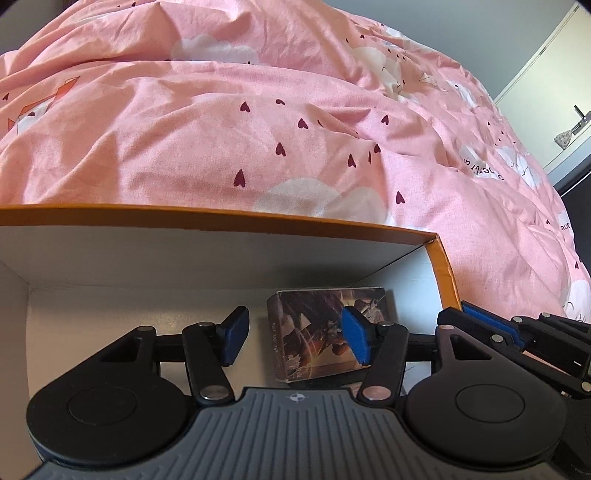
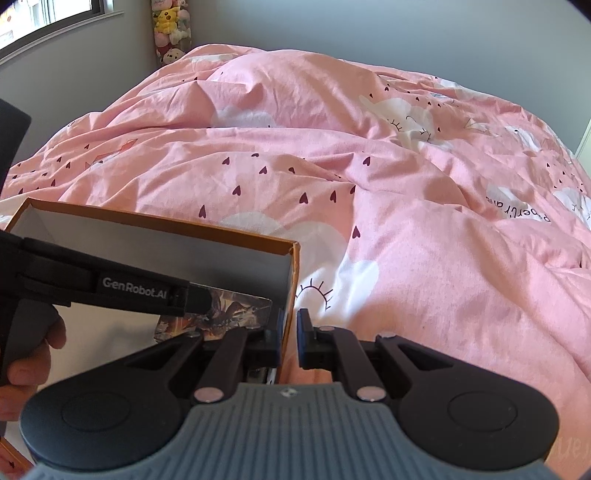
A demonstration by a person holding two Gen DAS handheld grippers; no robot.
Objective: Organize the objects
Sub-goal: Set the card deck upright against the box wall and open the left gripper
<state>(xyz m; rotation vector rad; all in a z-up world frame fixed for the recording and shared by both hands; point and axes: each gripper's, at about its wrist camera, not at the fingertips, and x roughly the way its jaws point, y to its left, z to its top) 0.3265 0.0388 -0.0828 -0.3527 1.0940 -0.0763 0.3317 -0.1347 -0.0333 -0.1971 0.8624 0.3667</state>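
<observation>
Orange-rimmed cardboard box [image 1: 441, 266], white inside, sits on a pink heart-print duvet [image 1: 258, 129]. A small printed card box [image 1: 325, 332] lies on the floor of the box near its right wall. Left gripper [image 1: 295, 338] is inside the box, jaws spread wide, nothing between them; its right pad [image 1: 356, 339] covers part of the card box. Right gripper [image 2: 290, 339] is clamped on the right wall of the box, one pad either side. Left gripper's arm crosses the right wrist view, hiding much of the card box. Plush toys [image 2: 170, 29] in far corner, blurred.
</observation>
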